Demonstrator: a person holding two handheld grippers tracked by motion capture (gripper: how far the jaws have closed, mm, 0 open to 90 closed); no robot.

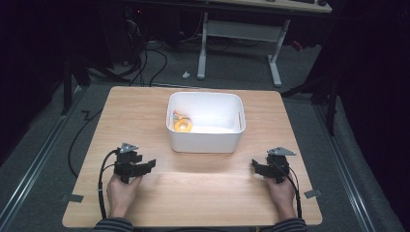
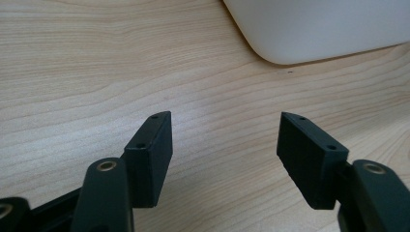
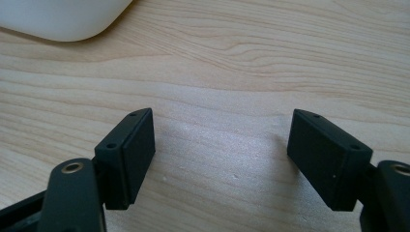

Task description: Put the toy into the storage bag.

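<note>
A yellow ring (image 1: 183,125) is seen lying inside the white bin (image 1: 205,144) at the centre of the frame, toward its left wall. Both the left tool (image 1: 147,165) and the right tool (image 1: 255,166) are held wide open and empty, low on the desk (image 1: 203,188). The ring lies up and to the right of the left tool, which is judged the nearer.

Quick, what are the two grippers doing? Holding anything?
Left gripper: open, holding nothing, over bare table.
Right gripper: open, holding nothing, over bare table too.

Matt light wood-grain table (image 1: 203,183), smooth white plastic bin (image 1: 205,140), matt black plastic left gripper (image 2: 225,140) w/ brass-look rivets.
</note>
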